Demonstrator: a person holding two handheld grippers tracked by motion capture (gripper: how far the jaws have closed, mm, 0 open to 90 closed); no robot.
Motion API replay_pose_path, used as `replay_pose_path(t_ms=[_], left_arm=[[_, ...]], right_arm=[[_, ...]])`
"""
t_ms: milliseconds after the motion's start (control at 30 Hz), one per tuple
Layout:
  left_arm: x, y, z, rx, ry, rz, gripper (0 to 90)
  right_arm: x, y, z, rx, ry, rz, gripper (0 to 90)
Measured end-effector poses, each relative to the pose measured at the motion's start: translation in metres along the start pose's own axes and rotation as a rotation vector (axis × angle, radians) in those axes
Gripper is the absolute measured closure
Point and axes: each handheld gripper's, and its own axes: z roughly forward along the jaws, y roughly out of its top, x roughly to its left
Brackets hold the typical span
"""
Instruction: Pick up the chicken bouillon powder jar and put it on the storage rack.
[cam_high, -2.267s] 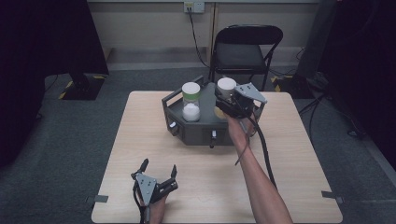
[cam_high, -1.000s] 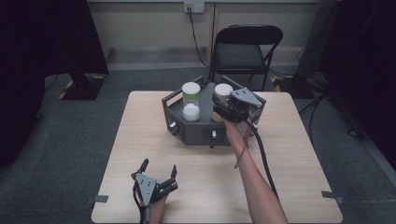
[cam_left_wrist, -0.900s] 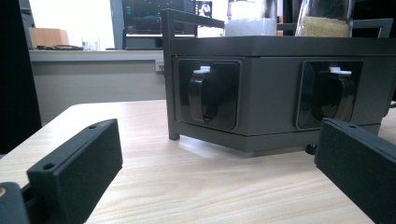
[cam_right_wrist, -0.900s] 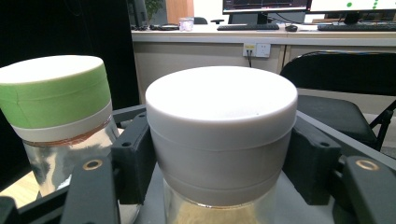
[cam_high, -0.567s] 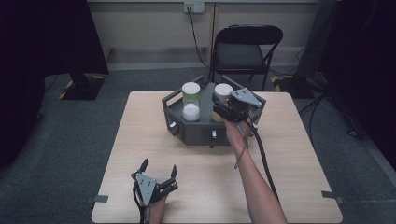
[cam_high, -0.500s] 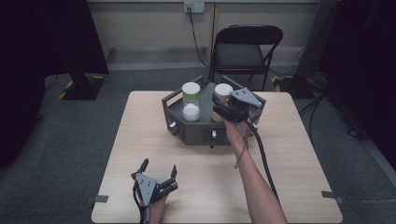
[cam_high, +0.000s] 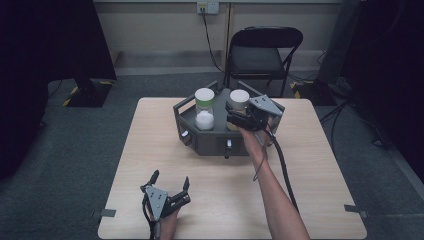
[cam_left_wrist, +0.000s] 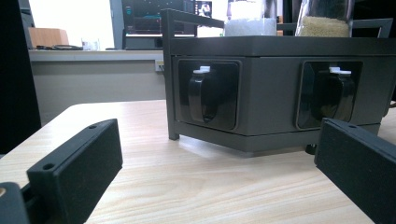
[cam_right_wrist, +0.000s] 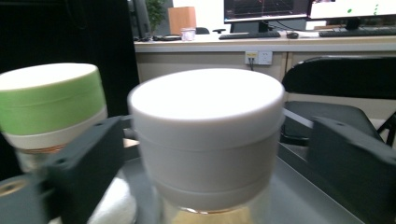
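Observation:
A dark grey hexagonal rack (cam_high: 210, 142) stands at the far middle of the wooden table (cam_high: 150, 130). It holds a green-lidded jar (cam_high: 205, 107) of white powder and a white-lidded jar (cam_high: 239, 100) of tan grains. My right gripper (cam_high: 234, 116) is level at the white-lidded jar. Its jaws have just been opening and flank the white lid (cam_right_wrist: 205, 126) with small gaps, beside the green lid (cam_right_wrist: 49, 100). My left gripper (cam_high: 171, 177) rests near the table's front edge, open and holding nothing, and faces the rack's front panels (cam_left_wrist: 275, 88).
A black folding chair (cam_high: 262, 55) stands behind the table. The right gripper's cable (cam_high: 282, 165) trails across the tabletop beside the forearm. Two dark handles with white caps (cam_left_wrist: 203, 93) sit in recesses on the rack's front. Bare wood lies left and right of the rack.
My right gripper has shifted slightly toward me at the white-lidded jar since the earliest frame. The left gripper and both jars have stayed put.

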Motion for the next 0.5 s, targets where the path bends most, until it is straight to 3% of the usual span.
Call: replay_pose_path(t_ms=[133,233,500], left_arm=[[0.000,0.000,0.000,0.000,0.000,0.000,0.3],[0.000,0.000,0.000,0.000,0.001,0.000,0.3],[0.000,0.000,0.000,0.000,0.001,0.000,0.3]], right_arm=[[-0.001,-0.003,-0.001,-0.012,0.002,0.013,0.0],[0.002,-0.007,-0.003,-0.032,-0.008,-0.011,0.0],[0.002,-0.011,-0.010,-0.048,-0.015,-0.009,0.0]])
